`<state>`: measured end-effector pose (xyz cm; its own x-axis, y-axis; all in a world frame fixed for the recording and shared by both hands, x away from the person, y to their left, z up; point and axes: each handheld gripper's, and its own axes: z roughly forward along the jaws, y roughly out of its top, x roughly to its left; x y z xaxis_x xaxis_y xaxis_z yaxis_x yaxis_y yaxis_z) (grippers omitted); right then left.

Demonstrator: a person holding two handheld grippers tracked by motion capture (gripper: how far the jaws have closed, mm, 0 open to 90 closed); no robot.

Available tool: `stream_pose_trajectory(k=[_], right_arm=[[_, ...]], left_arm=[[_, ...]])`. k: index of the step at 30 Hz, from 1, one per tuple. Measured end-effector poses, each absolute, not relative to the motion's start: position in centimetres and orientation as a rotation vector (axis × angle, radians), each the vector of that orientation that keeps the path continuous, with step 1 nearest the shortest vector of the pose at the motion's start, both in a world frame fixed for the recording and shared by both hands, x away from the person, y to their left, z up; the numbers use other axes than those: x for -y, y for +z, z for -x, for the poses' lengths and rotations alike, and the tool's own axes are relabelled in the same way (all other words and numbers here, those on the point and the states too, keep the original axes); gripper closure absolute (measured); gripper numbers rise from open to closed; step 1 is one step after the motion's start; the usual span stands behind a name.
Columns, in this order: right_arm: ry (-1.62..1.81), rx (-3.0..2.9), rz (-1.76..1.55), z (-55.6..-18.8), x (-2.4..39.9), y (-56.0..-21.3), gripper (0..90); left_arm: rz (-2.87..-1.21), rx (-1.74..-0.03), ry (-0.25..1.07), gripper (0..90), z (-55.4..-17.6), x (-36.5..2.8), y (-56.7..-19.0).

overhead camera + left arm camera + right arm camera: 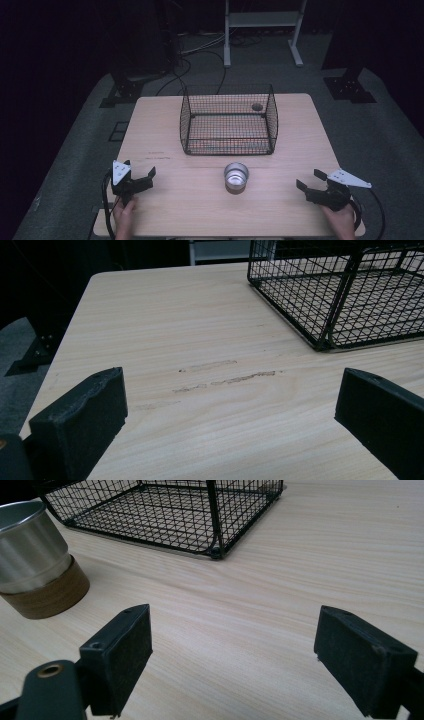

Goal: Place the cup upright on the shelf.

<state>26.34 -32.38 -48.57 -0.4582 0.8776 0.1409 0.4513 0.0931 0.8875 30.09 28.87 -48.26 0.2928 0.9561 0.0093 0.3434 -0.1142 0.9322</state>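
A metal cup [236,176] with a brown base band stands upright on the wooden table [170,200], just in front of a black wire basket [228,120]. In the right gripper view the cup [35,560] is at the far left, beyond the jaws. My left gripper [139,176] rests low over the table's front left, open, nothing between its jaws. My right gripper [310,179] is at the front right, open too, with bare wood between its jaws. Both grippers [230,405] [232,645] are well apart from the cup.
The basket [340,295] [170,510] holds nothing and sits at the middle back of the table. Faint scuff marks [225,377] cross the wood ahead of the left gripper. Dark floor, cables and a white stand's legs [262,30] lie beyond the table.
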Motion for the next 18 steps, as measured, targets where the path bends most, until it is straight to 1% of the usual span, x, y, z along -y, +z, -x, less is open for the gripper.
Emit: stream_pose_trajectory(k=[9,18], right_arm=[[1.323,-1.963,-1.286,-26.3,31.7,-48.4,14.2],[1.333,-2.013,-1.226,-26.0,29.9,-47.9,13.9]], left_arm=[[-1.641,-1.199,0.835,0.0,-30.0,-28.9,-48.3],[-1.645,-1.19,0.835,0.0,-29.9,-28.9,-48.2]])
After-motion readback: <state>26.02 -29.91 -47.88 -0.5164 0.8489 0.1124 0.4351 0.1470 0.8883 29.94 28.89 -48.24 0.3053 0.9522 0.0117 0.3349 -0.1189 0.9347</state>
